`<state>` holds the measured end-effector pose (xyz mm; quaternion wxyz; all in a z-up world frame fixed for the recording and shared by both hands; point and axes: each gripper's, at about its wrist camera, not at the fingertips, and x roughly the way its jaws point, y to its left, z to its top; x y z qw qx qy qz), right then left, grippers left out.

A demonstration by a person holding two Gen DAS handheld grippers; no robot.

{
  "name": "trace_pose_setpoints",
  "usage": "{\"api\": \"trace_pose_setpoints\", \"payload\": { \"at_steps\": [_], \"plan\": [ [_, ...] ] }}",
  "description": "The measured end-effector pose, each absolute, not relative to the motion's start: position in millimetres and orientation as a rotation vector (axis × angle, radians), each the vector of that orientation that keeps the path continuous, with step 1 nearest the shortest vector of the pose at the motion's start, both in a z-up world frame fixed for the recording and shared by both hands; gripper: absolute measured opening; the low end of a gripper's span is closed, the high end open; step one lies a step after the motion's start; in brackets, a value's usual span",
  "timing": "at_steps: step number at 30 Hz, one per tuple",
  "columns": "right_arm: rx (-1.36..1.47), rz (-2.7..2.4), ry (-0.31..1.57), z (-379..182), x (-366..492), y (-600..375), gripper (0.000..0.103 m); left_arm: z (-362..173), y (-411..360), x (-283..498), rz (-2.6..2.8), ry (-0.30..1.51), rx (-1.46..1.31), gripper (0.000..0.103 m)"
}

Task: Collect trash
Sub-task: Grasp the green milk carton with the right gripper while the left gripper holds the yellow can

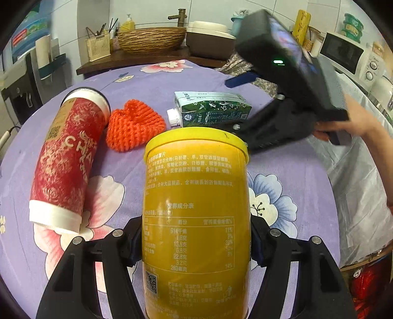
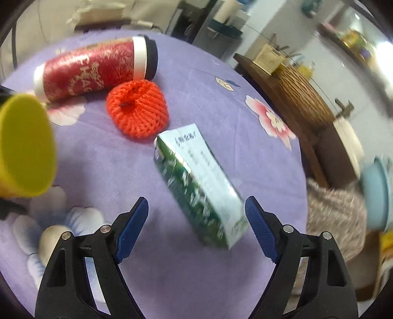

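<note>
Between the left gripper (image 1: 196, 247) jaws, a clamped yellow can (image 1: 196, 208); right gripper (image 2: 196, 228) jaws spread, empty

A home kitchen: a microwave (image 1: 343, 52), tap (image 1: 180, 17), chopstick holder (image 1: 98, 45) and woven basket (image 1: 152, 39) behind the counter's (image 1: 282, 159) far edge.

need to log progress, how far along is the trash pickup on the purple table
Nothing looks binned yet; no bin is in view. In hand: the left gripper is shut on the yellow cylindrical chip can. The right gripper is open, its jaws either side of the green and white drink carton without pressing it. Left on the purple floral tablecloth: that carton, the red patterned paper cup on its side, and the orange foam net.
</note>
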<state>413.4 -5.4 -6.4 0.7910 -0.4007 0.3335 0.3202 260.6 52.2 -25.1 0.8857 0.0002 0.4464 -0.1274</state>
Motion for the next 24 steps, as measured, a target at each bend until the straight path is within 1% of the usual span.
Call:
{"api": "trace_pose_setpoints", "payload": {
  "at_steps": [6,7,12,14,16,17,20,21,24],
  "plan": [
    [-1.016,0.702,0.801,-25,436,26,0.081,-30,61,260,-0.262,0.932,-0.016,0.065],
    [-1.003,0.718,0.797,-24,438,25,0.081,-31,61,261,-0.263,0.934,-0.018,0.065],
    [-0.935,0.782,0.916,-22,462,20,0.08,-32,59,257,-0.269,0.935,-0.018,0.065],
    [-0.863,0.804,0.991,-23,473,17,0.074,-33,59,257,-0.273,0.935,-0.02,0.065],
    [-0.816,0.791,1.024,-22,481,14,0.068,-33,59,257,-0.274,0.933,-0.021,0.065],
    [-0.788,0.781,1.039,-22,484,11,0.067,-34,60,256,-0.274,0.933,-0.023,0.065],
    [-0.729,0.763,1.03,-19,485,1,0.059,-34,62,257,-0.274,0.933,-0.031,0.065],
    [-0.699,0.753,1.025,-17,485,-4,0.055,-34,62,256,-0.272,0.931,-0.032,0.065],
    [-0.594,0.754,0.998,-11,476,-23,0.053,-33,60,256,-0.271,0.926,-0.039,0.065]
  ]
}}
